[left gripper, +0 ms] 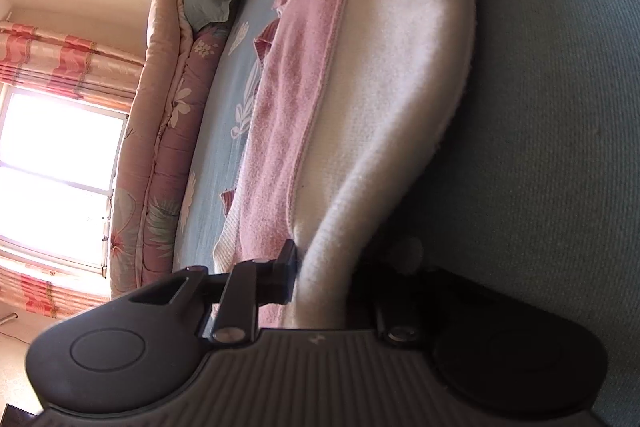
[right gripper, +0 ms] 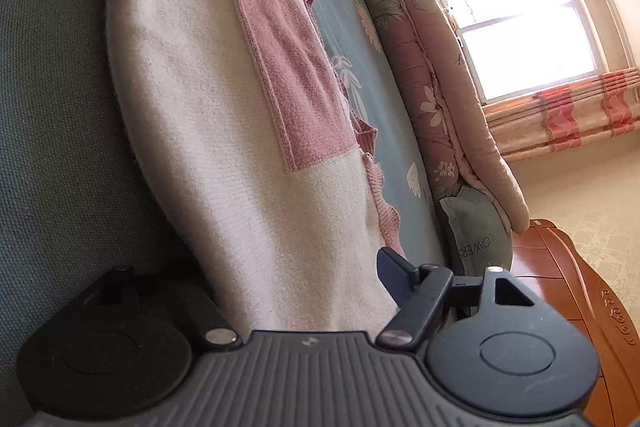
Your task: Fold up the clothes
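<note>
A cream and pink knitted sweater [left gripper: 360,115] lies across the blue floral bed [left gripper: 224,115], its near edge raised between the two tools. The left hand-held gripper [left gripper: 320,279] is pinched narrow on one corner of that cream edge, while the right hand-held gripper [right gripper: 292,287] stands fairly wide around the other corner, its pads not clearly pressing the cloth. This looks like the grasp before a fold; next, I judge, the right must close firmly, then both should carry the edge across together.
</note>
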{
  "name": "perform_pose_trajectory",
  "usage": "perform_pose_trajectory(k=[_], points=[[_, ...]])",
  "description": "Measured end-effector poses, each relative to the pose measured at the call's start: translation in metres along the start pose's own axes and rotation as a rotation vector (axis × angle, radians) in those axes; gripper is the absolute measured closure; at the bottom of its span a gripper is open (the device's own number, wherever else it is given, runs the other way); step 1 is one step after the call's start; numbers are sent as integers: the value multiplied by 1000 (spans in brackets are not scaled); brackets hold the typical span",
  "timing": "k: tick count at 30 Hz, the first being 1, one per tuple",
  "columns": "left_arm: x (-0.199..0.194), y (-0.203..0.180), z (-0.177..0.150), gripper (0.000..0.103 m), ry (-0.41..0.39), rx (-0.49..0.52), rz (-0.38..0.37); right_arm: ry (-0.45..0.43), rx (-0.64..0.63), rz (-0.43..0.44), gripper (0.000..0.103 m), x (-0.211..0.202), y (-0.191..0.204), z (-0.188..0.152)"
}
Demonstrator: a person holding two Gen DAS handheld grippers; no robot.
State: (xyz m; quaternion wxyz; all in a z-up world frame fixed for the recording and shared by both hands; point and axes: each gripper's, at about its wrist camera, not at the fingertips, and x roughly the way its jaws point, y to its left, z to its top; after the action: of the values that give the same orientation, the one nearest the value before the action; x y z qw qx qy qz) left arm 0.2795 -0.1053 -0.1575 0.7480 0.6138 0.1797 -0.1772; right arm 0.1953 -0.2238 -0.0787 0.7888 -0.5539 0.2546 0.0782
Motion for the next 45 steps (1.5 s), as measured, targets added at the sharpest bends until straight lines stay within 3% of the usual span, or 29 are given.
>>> perform_pose_trajectory(k=[3,4,7,9,13,15,17,21,24,25,26,27,29,31,45], points=[[-2,-1,-2,90,0,-17,11,-8,33,6,32,-3,3,-4],[-2,-2,-2,90,1,-18,13,-12,40,8,42,-4,5,-5],[-2,-1,-2,90,4,-19,13,-19,-38,-6,88,-8,35,-5],[-3,-2,-3,90,2,-22,11,-7,-68,-64,88,-7,45,-2],[-3,-1,-4,90,-1,-26,7,4,-129,-16,83,-6,33,2],[-2,1,-4,90,-5,-32,6,-21,-199,-33,69,-7,31,-1],[-1,1,-5,90,-7,-36,7,-32,-160,-32,43,-5,16,-4],[2,4,-5,90,-10,-37,4,-39,-158,-30,31,8,-4,-11],[2,4,-5,90,-11,-40,6,-47,-196,-52,38,14,5,-9],[2,4,-5,90,-11,-41,7,-42,-205,-48,48,14,11,-9],[3,4,-5,90,-11,-42,7,-37,-214,-44,71,14,18,-9],[3,4,-5,90,-11,-43,8,-33,-222,-55,83,14,25,-10],[3,4,-5,90,-12,-45,9,-27,-227,-112,85,16,39,-11],[3,4,-4,90,-11,-41,9,-16,-189,-73,85,17,30,-9],[5,9,-6,88,-14,-20,-13,-11,-230,-24,86,19,21,-10]])
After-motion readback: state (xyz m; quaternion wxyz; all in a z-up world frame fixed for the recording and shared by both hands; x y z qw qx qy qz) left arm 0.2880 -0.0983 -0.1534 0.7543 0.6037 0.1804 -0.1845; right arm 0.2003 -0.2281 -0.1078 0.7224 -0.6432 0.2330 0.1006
